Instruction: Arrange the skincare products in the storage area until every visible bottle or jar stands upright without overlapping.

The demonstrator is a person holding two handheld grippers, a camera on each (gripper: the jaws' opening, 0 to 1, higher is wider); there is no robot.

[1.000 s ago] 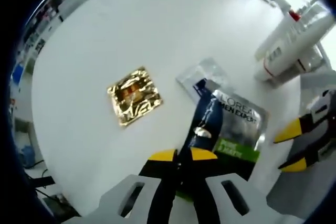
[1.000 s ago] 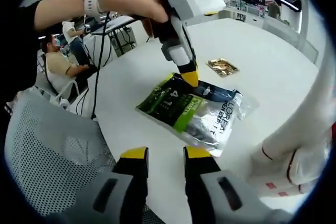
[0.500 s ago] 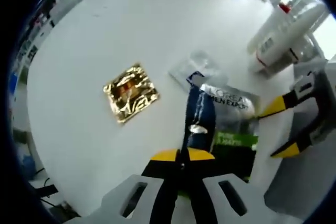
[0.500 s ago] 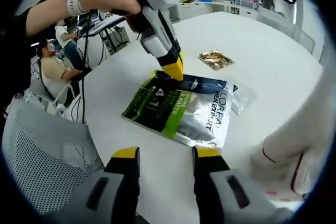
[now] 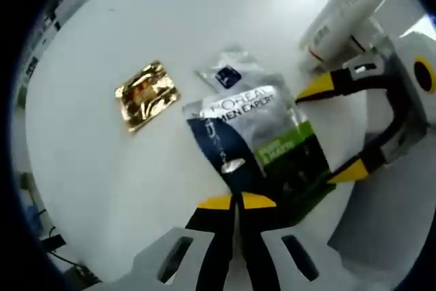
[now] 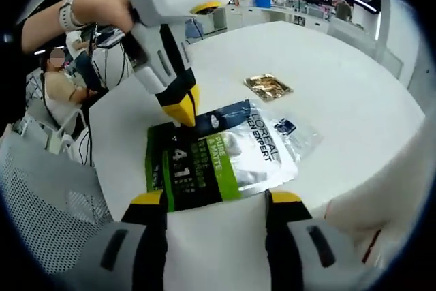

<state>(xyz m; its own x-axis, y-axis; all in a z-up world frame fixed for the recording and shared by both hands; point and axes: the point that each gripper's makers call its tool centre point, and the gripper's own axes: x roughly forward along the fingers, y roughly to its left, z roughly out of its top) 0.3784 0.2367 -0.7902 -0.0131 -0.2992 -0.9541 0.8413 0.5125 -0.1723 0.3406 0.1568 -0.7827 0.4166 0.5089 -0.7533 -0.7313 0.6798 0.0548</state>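
**Both tongs at the sachet on the white table**

The round white table (image 5: 136, 25) carries everything. White tubes (image 5: 340, 22) lie at its far edge in the left gripper view. The silver, navy and green L'Oréal sachet (image 6: 218, 151) lies flat near the table's near edge. The left tongs (image 5: 236, 202) are pinched together on the sachet's navy edge. The right tongs (image 6: 216, 197) stand wide apart, straddling its green end, gripping nothing. Beyond lie a small clear packet (image 5: 225, 73) and a gold foil packet (image 5: 145, 93).

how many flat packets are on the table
3: the L'Oreal sachet nearest the left tool, a small clear packet partly under its far end, and a gold foil packet apart beside them.
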